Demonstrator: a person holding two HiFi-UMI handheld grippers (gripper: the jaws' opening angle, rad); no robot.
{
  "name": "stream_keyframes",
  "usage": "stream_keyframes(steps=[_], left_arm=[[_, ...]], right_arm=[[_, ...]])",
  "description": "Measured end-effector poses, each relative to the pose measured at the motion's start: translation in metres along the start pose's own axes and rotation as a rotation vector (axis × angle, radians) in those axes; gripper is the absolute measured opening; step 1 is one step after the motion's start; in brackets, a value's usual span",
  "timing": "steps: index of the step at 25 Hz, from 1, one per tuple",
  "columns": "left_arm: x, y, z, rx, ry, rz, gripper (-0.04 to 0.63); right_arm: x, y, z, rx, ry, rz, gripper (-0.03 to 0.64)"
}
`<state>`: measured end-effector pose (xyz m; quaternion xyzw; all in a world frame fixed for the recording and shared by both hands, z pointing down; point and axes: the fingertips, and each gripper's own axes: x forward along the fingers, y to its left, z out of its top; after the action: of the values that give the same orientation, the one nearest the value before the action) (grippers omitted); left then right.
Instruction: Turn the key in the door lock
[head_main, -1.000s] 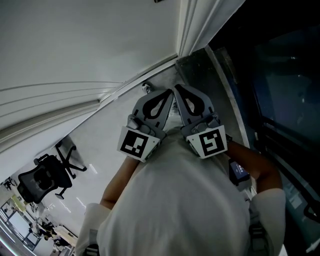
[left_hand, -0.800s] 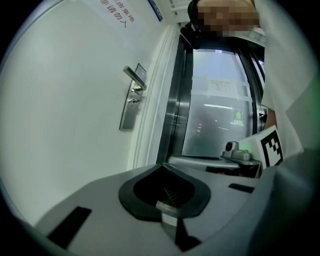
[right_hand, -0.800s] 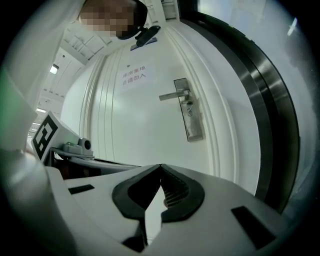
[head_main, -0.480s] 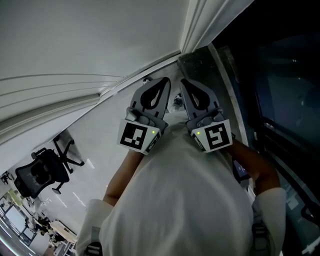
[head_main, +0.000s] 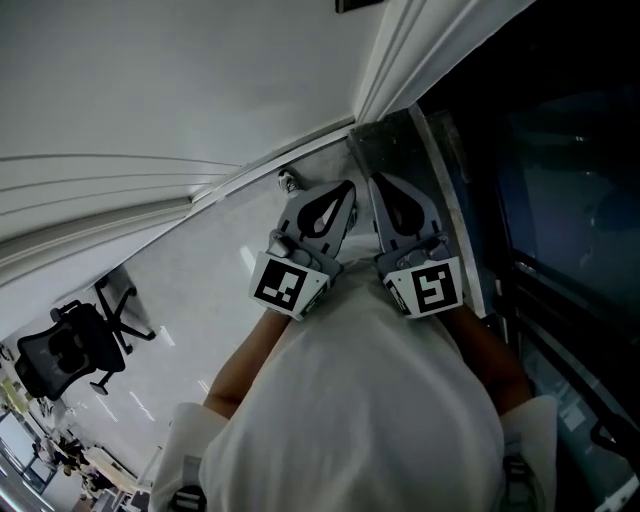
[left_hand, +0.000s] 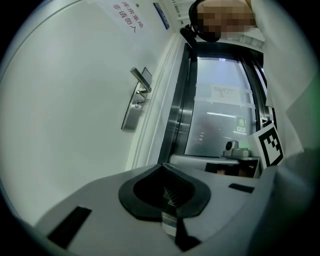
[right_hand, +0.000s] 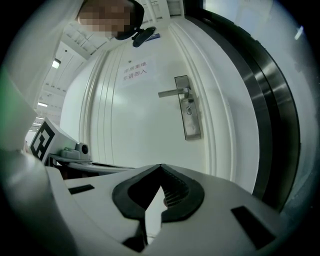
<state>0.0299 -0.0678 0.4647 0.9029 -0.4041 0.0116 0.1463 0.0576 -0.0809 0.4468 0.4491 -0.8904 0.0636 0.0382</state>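
The left claw (left_hand: 161, 166) and right claw (right_hand: 160, 166) were shut, holding nothing. The lock (right_hand: 189, 111) sat under the door handle (right_hand: 172, 92), well away. Any key was too small to see, so I could not tell if it was turned.

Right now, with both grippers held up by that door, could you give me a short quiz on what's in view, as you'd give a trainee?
1. True or false: the right gripper is shut on the handle.
2. What does the left gripper hold? A) a key B) nothing C) a cloth
3. Fill in: the handle sits on a ___ door.
Key: 1 false, it is shut but empty, apart from the handle; 2 B; 3 white.
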Motion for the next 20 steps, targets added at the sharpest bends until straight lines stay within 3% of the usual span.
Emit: stream_keyframes(steps=[8,20], left_arm=[[0.002,0.007,0.003,-0.033,-0.008,0.013,0.006],[0.003,0.002,-0.002,0.001,0.034,-0.005,0.006]], right_arm=[[0.012,0.016,0.002,0.012,0.024,0.107,0.003],[0.011,0.012,-0.003,0.037,0.031,0.084,0.002]])
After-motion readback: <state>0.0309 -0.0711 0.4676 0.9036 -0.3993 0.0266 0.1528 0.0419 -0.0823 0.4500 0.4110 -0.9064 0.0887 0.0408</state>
